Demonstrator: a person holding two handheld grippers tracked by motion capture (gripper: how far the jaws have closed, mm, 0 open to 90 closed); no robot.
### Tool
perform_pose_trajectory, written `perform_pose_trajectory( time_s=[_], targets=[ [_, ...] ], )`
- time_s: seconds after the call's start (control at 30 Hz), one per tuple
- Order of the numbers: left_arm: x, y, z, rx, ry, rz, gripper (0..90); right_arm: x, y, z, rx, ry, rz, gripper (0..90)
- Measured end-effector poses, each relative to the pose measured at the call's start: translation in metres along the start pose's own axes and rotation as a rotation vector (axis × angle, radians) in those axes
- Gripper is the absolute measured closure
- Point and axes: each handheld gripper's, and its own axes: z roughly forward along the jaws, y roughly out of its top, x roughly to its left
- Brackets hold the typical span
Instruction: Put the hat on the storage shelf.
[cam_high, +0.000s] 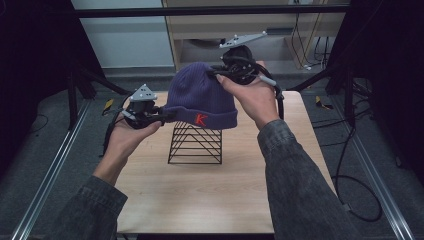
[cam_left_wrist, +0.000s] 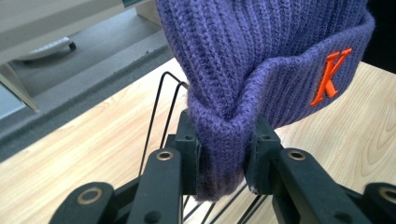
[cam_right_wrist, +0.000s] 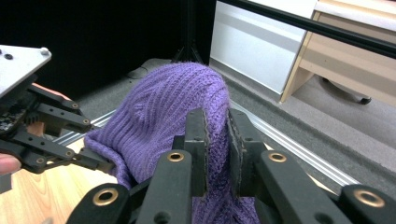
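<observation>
A purple knit beanie (cam_high: 200, 95) with an orange "K" on its folded cuff hangs between two hand-held grippers, directly above a black wire stand (cam_high: 195, 143) on a wooden table (cam_high: 210, 195). The left gripper (cam_high: 162, 115) has its jaws closed on a bunched fold of the cuff; in the left gripper view the knit (cam_left_wrist: 261, 56) is squeezed tight between the pads and the stand's wires (cam_left_wrist: 159, 116) rise just behind and below it. The right gripper (cam_high: 220, 74) is clamped on the ribbed crown at the far side of the beanie, the fabric (cam_right_wrist: 159, 116) pinched in the narrow gap between its jaws in the right gripper view, which also shows the left gripper (cam_right_wrist: 100, 163) farther off at the cuff.

The beanie appears to sit over the stand's top, though whether it rests on the wires or hangs just above them cannot be told from the high view. The step in hand looks like dressing the stand with the beanie. The next move likely calls for both grippers to come down together, keeping the cuff open enough to pass over the peak, then pulling the cuff level before either lets go. A lopsided pull could drag the light stand across the table or tip it.
</observation>
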Motion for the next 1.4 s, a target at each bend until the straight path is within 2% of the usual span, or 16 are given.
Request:
perform_pose_trajectory(
  time_s=[0.1,0.5,0.67,1.1,1.4],
  targets=[
    [0.000,-0.003,0.002,0.017,0.019,0.016,70.1,0.000,-0.002,0.005,0.004,0.001,-0.002,79.6],
    [0.012,-0.029,0.012,0.036,0.029,-0.050,69.9,0.000,-0.023,0.034,0.057,0.013,0.011,79.1],
    [0.013,-0.038,0.017,0.048,0.024,-0.053,69.7,0.002,-0.027,0.041,0.084,0.013,-0.015,78.7],
    [0.013,-0.063,0.029,0.070,0.017,-0.088,69.0,0.009,-0.050,0.045,0.111,0.065,-0.024,78.5],
    [0.011,-0.073,0.038,0.084,0.011,-0.086,68.4,0.013,-0.059,0.043,0.145,0.081,-0.040,78.8]
  ],
)
